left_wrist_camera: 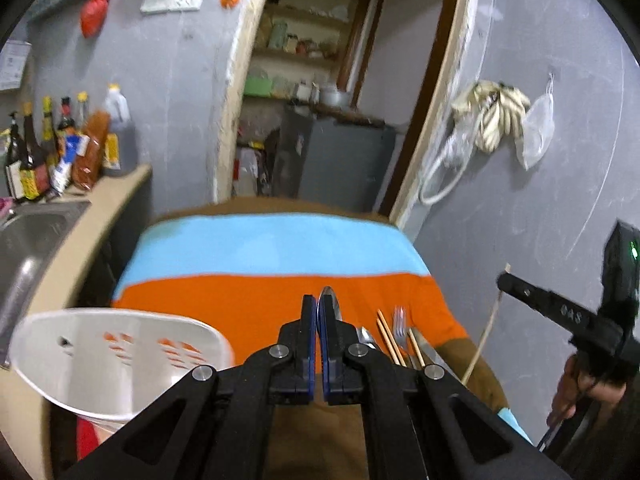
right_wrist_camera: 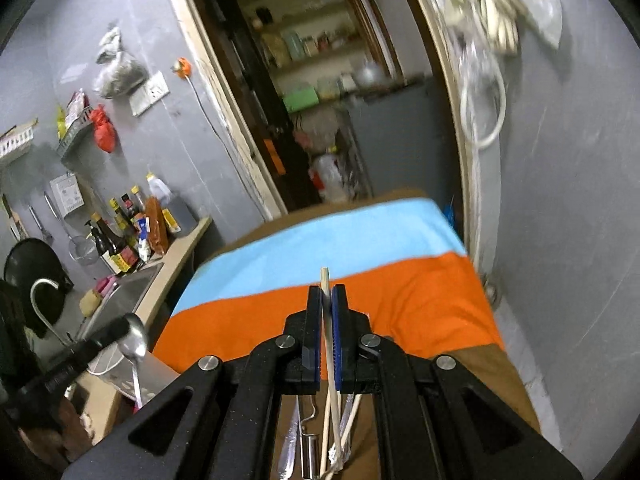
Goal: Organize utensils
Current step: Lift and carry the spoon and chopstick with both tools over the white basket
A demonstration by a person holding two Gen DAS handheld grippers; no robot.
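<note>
Left claw raised level, pinching a spoon; right claw, at three o'clock, clamps a chopstick above the table.

Matte black two-finger left claw and right claw: blue pad liners, silver round pivot screws, triangular cut-outs in linkage arms; bare-skinned hand behind right unit.

Steel spoon clamped upright; wooden chopstick clamped upright. Fork, chopsticks flat on the orange cloth, right of white basket.
</note>
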